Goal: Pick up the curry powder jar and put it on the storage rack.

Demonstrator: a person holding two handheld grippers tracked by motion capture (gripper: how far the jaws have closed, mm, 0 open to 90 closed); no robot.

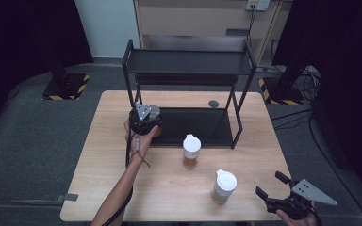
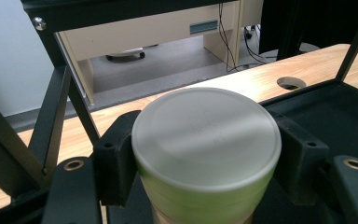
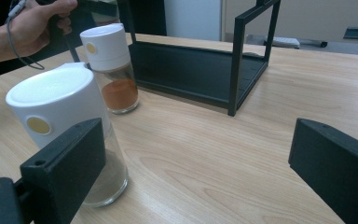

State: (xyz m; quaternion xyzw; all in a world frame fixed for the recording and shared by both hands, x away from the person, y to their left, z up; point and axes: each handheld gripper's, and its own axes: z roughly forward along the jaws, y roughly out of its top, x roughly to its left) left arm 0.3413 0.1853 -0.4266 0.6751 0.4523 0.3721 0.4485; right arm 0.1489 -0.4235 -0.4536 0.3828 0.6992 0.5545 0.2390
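High view dim, corners near black, table (image 1: 169, 188) evenly lit from above, soft shadows. Left gripper view: pale sheen on jar lid (image 2: 205, 135), jaws soft, close-up. Right gripper view brighter, near jaws blurred, mild glare on wood.

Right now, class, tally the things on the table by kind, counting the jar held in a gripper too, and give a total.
Spice jars with white caps standing on the table: 2, orange powder and brown powder
Jar with a pale round lid, held in the left gripper: 1
Black two-tier metal rack: 1
Total: 4
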